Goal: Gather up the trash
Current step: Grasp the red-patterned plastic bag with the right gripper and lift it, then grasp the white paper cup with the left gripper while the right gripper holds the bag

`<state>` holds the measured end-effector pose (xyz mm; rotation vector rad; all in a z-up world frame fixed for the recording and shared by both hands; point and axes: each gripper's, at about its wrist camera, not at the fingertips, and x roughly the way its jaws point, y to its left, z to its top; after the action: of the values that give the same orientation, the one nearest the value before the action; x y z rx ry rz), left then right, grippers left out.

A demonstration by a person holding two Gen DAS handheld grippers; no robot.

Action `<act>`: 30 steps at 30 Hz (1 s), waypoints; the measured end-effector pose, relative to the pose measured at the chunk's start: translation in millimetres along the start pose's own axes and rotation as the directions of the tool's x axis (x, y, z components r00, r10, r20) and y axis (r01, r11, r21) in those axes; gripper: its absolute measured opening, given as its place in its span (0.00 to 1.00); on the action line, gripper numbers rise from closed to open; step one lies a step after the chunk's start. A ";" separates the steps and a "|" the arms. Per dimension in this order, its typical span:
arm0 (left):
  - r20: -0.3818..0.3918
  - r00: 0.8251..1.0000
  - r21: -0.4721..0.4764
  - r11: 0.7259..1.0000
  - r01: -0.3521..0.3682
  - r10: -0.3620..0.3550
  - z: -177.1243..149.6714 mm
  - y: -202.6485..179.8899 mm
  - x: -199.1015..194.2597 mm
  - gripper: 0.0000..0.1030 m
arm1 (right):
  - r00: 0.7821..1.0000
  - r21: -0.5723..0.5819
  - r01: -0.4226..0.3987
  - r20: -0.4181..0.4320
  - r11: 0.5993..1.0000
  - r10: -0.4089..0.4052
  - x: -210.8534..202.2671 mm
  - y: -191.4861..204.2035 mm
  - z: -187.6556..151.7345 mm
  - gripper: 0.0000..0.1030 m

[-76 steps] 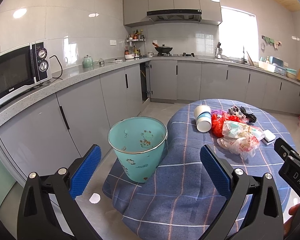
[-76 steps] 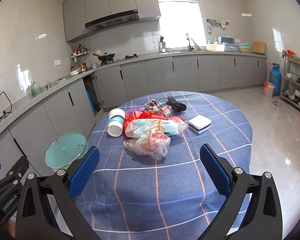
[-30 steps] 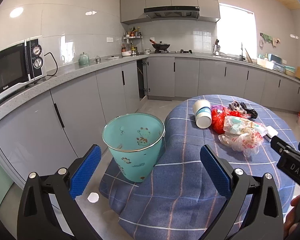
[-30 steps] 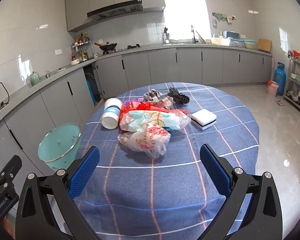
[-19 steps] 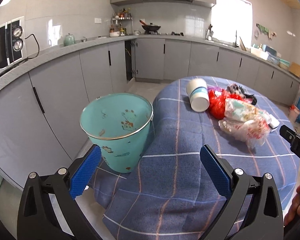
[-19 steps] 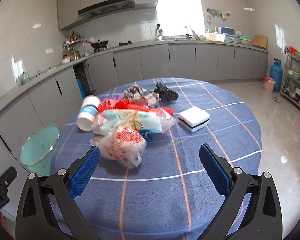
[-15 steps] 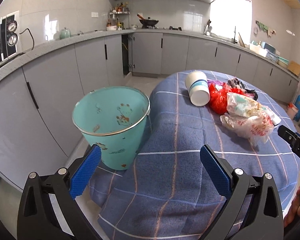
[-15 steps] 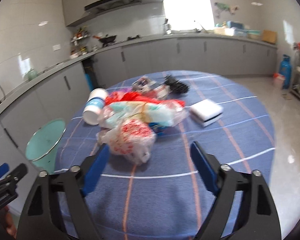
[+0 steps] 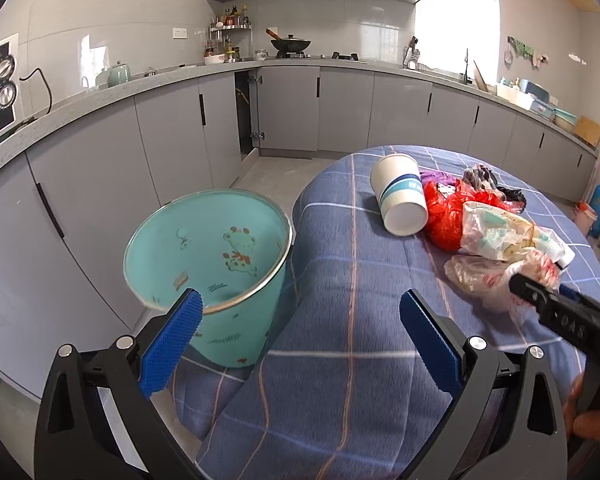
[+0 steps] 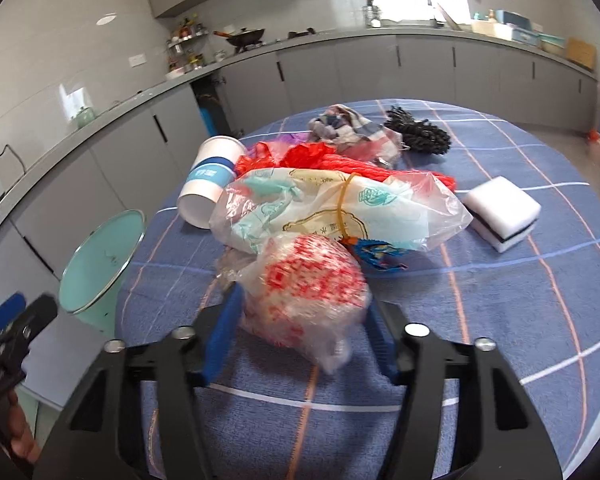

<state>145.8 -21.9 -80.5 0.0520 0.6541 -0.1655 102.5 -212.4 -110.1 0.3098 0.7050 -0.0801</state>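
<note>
The right gripper (image 10: 300,328) had just been closing its jaws around the red-printed bag (image 10: 304,284) at lower centre (left gripper (image 9: 300,336) wide open, empty), whose slippery film could slide free.

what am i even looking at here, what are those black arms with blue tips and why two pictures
No robot here: a person holds a handheld claw in each hand, with a wide-angle camera on each looking along its blue pads.

The left claw stands open, holding nothing, above the teal bin beside the table.

The right claw has just been closing around the clear bag with red print; its pads sit at the bag's sides, though I can't tell whether they press it.

Also on the blue checked cloth: a tipped paper cup, a bigger clear bag, a red bag and a white sponge.
</note>
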 end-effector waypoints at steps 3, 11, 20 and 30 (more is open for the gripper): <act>-0.003 1.000 0.001 1.000 0.005 -0.005 9.7 -5.4 6.9 0.94 | 0.999 -0.015 -0.040 -0.010 0.999 0.040 -7.0 2.3 1.7 0.39; -0.009 1.000 -0.003 1.000 0.027 -0.027 30.1 -17.2 20.4 0.94 | 0.994 -0.039 -0.092 0.054 0.995 0.094 -66.1 -4.7 20.2 0.38; -0.005 0.999 -0.002 0.999 0.045 -0.045 46.4 -29.5 31.5 0.94 | 0.979 0.031 -0.130 0.163 0.991 0.123 -91.3 -21.2 58.9 0.38; -0.004 0.999 0.001 0.999 0.040 -0.040 79.1 -41.2 59.9 0.94 | 0.958 0.020 -0.085 0.277 0.996 0.077 -62.5 -7.4 105.7 0.39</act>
<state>233.1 -78.6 -54.1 0.0398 0.6590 -0.2046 119.6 -253.8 4.5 0.3498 0.4131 -0.0552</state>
